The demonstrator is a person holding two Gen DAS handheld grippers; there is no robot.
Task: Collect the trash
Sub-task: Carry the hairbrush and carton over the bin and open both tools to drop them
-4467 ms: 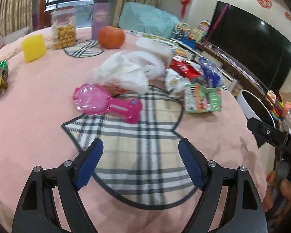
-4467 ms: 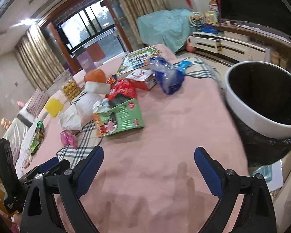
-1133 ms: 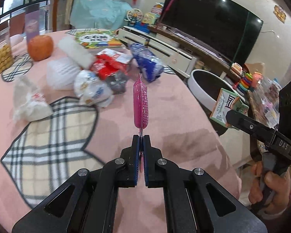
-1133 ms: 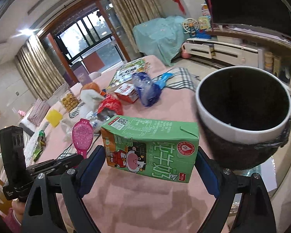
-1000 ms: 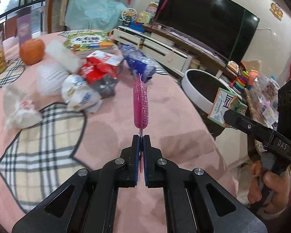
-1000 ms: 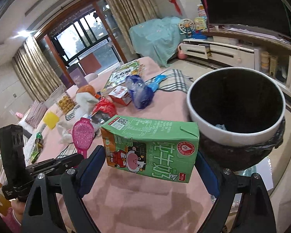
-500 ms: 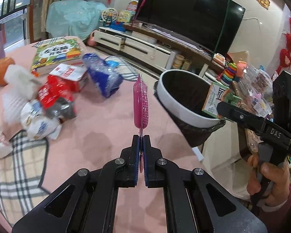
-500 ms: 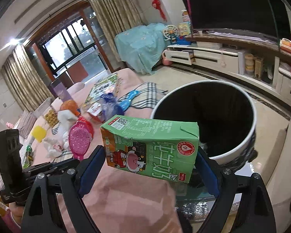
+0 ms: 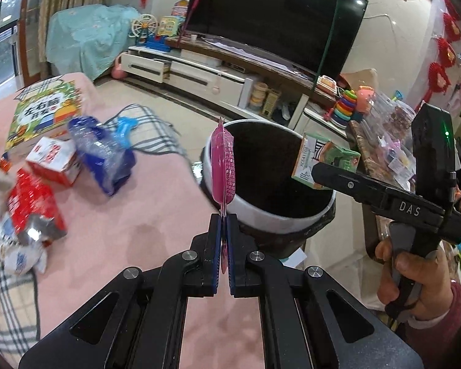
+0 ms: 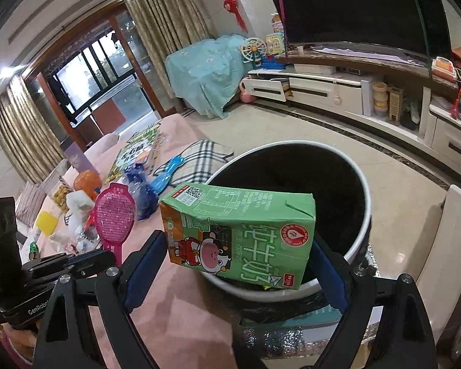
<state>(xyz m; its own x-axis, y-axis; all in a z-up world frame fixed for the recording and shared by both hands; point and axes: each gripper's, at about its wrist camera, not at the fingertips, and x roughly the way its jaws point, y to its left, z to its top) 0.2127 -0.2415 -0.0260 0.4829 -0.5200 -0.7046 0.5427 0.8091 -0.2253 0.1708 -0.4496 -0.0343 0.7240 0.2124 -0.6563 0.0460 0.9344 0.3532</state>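
The green milk carton is clamped between the widely spread right fingers over the bin rim. The pink packet is pinched by the shut left fingers beyond the tabletop edge

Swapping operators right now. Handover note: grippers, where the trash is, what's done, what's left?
Left hand-held gripper: shut on the pink paddle-shaped packet, at the bin's near rim.
Right hand-held gripper: shut on the green milk carton, held over the white bin.
Done: both items lifted, carried to the bin.
Left: release both, then fetch the blue bag, red wrappers and white wrappers from the pink table.
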